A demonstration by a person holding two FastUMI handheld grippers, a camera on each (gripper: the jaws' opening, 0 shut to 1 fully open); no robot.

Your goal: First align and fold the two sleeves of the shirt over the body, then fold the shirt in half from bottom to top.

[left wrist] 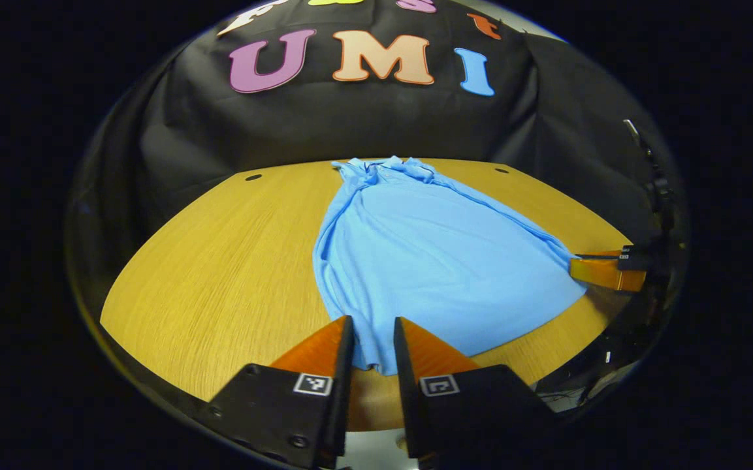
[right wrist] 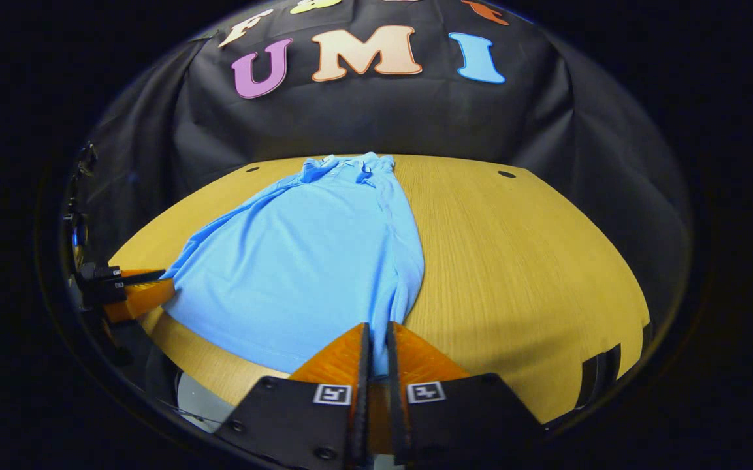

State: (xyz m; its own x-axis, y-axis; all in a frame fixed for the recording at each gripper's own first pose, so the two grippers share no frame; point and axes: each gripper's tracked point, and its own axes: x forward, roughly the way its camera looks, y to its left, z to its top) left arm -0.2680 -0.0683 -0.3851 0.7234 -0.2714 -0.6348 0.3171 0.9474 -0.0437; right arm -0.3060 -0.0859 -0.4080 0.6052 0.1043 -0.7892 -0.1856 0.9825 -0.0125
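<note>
A blue shirt (left wrist: 415,261) is laid flat on the wooden table (left wrist: 219,261), with the collar (left wrist: 383,168) towards the black wall and the hem towards the near edge. The sleeves are already folded over the body, so the shirt is seen as a long narrow shape. In the left gripper view, the left gripper (left wrist: 373,339) is placed at one bottom corner of the shirt; the fingers stand with a narrow gap, the cloth of the hem is seen between them, and whether both fingers press on it cannot be told. In the same view the right gripper (left wrist: 601,269) is seen at the other bottom corner, at the far right, touching the hem. In the right gripper view, the right gripper (right wrist: 375,346) is almost closed, and a thin fold of the hem is pinched between its fingers at the corner. The left gripper (right wrist: 134,290) is seen there at the far left, at the opposite corner of the hem. The hem lies near the near edge of the table
</note>
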